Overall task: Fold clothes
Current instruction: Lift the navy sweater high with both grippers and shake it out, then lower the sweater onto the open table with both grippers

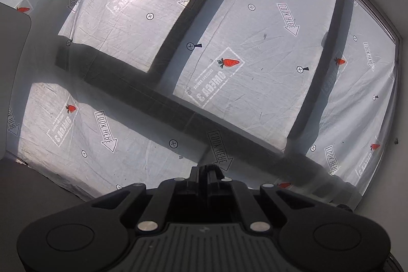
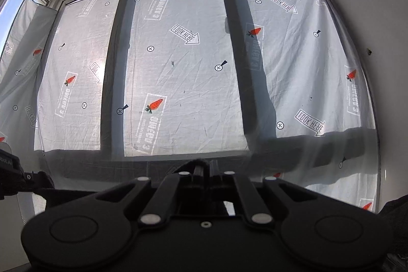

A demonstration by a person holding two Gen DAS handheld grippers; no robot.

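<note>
My left claw [image 1: 207, 167] is clenched, its two black fingers pressed flat together, and my right claw [image 2: 202, 162] is clenched the same way. Both tips are dark against the bright background, so I cannot tell whether either one has cloth nipped between its fingers.

The only thing I can read as the clothing is dark cloth [image 2: 71, 191] low in the right wrist view. It is a black strip running in from the left edge and passing behind my right claw's body. It is thin, flat and backlit, with no colour or pattern to make out. A further dark mass sits at the lower right corner of that view, and what it is I cannot tell.

A grey, half see-through band [image 2: 306, 147] crosses just behind my right claw's tips. It is smeared on its right part, and I cannot tell whether it is fabric or a bar of the window.

Ahead of both claws hangs a white printed sheet [image 1: 255, 29] over the window, creased, with red carrots and arrow labels, sunlight glowing through.
</note>
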